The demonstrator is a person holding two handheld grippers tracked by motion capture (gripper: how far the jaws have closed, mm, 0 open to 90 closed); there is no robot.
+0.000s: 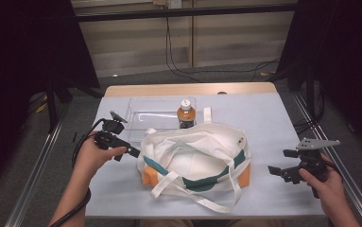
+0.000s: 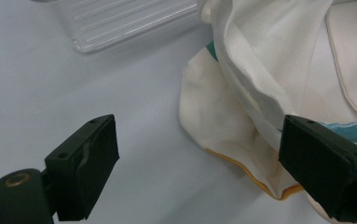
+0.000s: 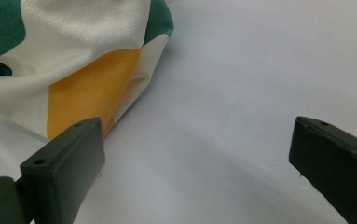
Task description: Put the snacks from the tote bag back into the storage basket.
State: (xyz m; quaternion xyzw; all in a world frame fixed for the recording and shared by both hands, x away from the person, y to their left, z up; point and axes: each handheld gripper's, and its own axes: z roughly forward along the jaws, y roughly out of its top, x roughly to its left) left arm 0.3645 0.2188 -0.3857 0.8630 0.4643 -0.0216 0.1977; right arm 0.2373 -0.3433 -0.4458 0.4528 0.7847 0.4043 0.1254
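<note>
Your left gripper (image 1: 132, 152) is at the left end of the canvas tote bag (image 1: 195, 158), very near the cloth. In the left gripper view its jaws stand wide apart; the bag's folded white edge with the yellow seam (image 2: 260, 179) lies between them, but the pads do not press on it. Your right gripper (image 1: 279, 163) is to the right of the bag, apart from it, above the grey table cover (image 1: 273, 118). Its jaws are also wide open, with nothing between them. The bag lies in the middle of the table, its mouth open upward. Behind it a bottle (image 1: 186, 113) stands upright in a clear plastic tray (image 1: 143, 113).
</note>
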